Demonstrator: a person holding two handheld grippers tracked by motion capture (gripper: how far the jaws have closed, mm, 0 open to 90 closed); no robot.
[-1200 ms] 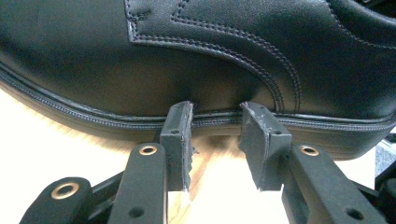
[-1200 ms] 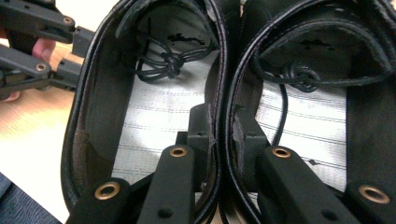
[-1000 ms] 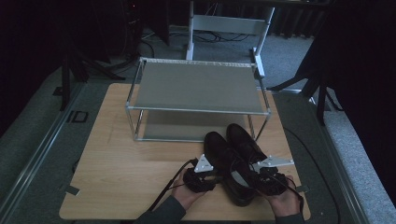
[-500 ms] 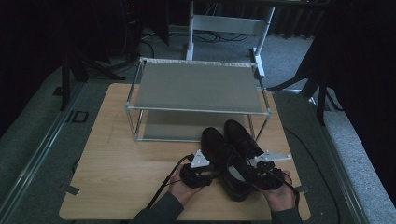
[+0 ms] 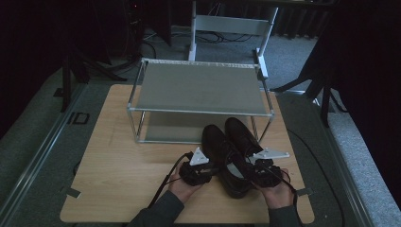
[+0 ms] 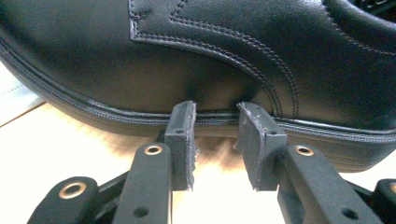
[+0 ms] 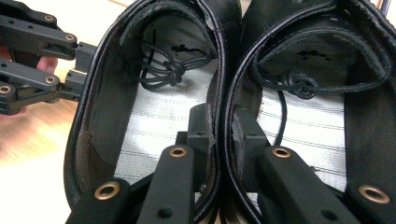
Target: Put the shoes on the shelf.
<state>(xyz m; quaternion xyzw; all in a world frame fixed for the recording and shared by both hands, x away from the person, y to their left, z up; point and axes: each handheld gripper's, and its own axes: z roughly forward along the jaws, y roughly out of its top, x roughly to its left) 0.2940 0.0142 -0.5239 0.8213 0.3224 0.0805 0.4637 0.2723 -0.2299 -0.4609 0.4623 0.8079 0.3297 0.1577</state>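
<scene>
A pair of black leather lace-up shoes stands side by side on the wooden table (image 5: 118, 179), toes toward the rack: the left shoe (image 5: 220, 146) (image 6: 187, 56) (image 7: 154, 116) and the right shoe (image 5: 242, 135) (image 7: 322, 126). My right gripper (image 5: 249, 169) (image 7: 223, 133) has one jaw inside each shoe and is shut on their two touching inner walls. Beside the left shoe's outer side, my left gripper (image 5: 213, 169) (image 6: 215, 137) (image 7: 77, 70) stands slightly open, its tips at the sole edge with nothing between them.
A two-level metal shelf rack (image 5: 198, 87) stands at the back of the table, just beyond the shoes' toes. Behind it is a white frame (image 5: 231, 23). Bare wood lies to the left of the shoes. Dark floor surrounds the table.
Both hands and the pair of shoes have shifted a little forward, toward the rack. The right gripper has kept its hold.
</scene>
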